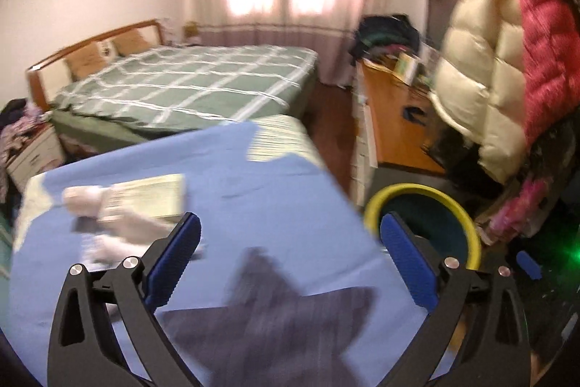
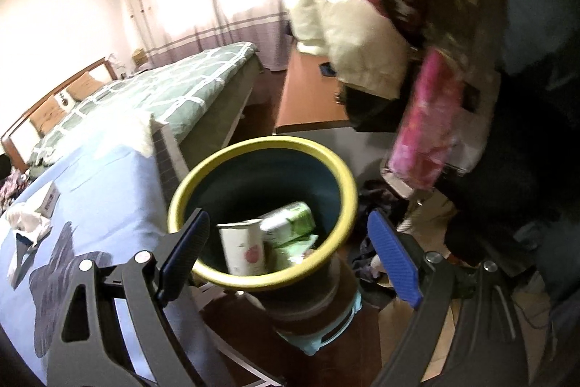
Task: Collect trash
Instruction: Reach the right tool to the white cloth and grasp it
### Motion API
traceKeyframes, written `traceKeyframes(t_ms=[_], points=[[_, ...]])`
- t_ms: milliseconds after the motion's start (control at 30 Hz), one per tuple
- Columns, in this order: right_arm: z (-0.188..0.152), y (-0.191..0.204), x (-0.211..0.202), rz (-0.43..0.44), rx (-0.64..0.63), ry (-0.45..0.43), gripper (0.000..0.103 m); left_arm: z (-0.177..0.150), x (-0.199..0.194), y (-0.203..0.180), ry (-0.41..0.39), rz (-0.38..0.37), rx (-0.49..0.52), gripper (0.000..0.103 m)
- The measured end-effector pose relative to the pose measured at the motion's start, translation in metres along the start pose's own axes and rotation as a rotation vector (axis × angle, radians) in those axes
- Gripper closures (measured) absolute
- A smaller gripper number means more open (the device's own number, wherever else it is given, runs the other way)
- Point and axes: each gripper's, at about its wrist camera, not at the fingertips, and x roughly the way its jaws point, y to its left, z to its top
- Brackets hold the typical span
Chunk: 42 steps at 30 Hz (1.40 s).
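Observation:
A dark bin with a yellow rim [image 2: 261, 147] stands beside a table under a blue cloth [image 2: 108, 191]; it also shows in the left wrist view [image 1: 467, 223]. Inside lie a white paper cup [image 2: 243, 247] and a green packet [image 2: 290, 223]. My right gripper [image 2: 286, 249] is open and empty, hanging over the bin's mouth. My left gripper [image 1: 286, 260] is open and empty above the blue cloth [image 1: 232, 184]. On the cloth lie crumpled white tissue [image 1: 105, 209] and a pale green box [image 1: 152, 198]; the right wrist view shows tissue [image 2: 27, 222] and a small box [image 2: 49, 198].
A bed with a green checked cover [image 1: 195, 82] lies beyond the table. An orange desk [image 1: 395, 118] stands right of it. Padded jackets [image 1: 507, 53] hang close above the bin. Clothes lie on the floor [image 2: 377, 198] by the bin.

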Motion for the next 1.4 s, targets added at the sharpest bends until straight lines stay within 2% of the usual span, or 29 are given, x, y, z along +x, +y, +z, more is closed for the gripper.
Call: traceKeyframes(t_ms=[167, 433, 600, 700, 800, 867, 967, 1100, 1167, 1267, 1400], points=[[0.001, 0.047, -0.004, 0.047, -0.076, 0.004, 0.018, -0.014, -0.028, 0.082, -0.037, 0.118, -0.071, 0.005], [-0.004, 0.144, -0.008, 0.184, -0.210, 0.030, 0.018, -0.051, -0.065, 0.228, -0.083, 0.376, -0.209, 0.005], [-0.011, 0.217, -0.012, 0.309, -0.296, 0.060, 0.018, -0.078, -0.078, 0.296, -0.110, 0.527, -0.278, 0.005], [-0.016, 0.257, -0.013, 0.371, -0.344, 0.076, 0.018, -0.093, -0.081, 0.327, -0.110, 0.565, -0.338, 0.005], [-0.015, 0.294, -0.004, 0.408, -0.378, 0.092, 0.018, -0.104, -0.083, 0.342, -0.111, 0.575, -0.378, 0.005], [-0.013, 0.314, 0.009, 0.427, -0.389, 0.123, 0.026, -0.108, -0.085, 0.344, -0.112, 0.579, -0.381, 0.005], [-0.011, 0.338, 0.034, 0.438, -0.404, 0.186, 0.032, -0.106, -0.086, 0.335, -0.124, 0.571, -0.381, 0.005], [-0.015, 0.352, 0.064, 0.419, -0.422, 0.253, 0.039, -0.103, -0.081, 0.322, -0.119, 0.567, -0.378, 0.005], [-0.015, 0.354, 0.078, 0.425, -0.412, 0.302, 0.044, -0.102, -0.081, 0.321, -0.115, 0.565, -0.383, 0.005], [-0.020, 0.355, 0.089, 0.455, -0.412, 0.352, 0.047, -0.103, -0.079, 0.321, -0.105, 0.554, -0.390, 0.005], [-0.031, 0.364, 0.085, 0.454, -0.466, 0.336, 0.047, -0.102, -0.079, 0.317, -0.102, 0.550, -0.379, 0.005]])
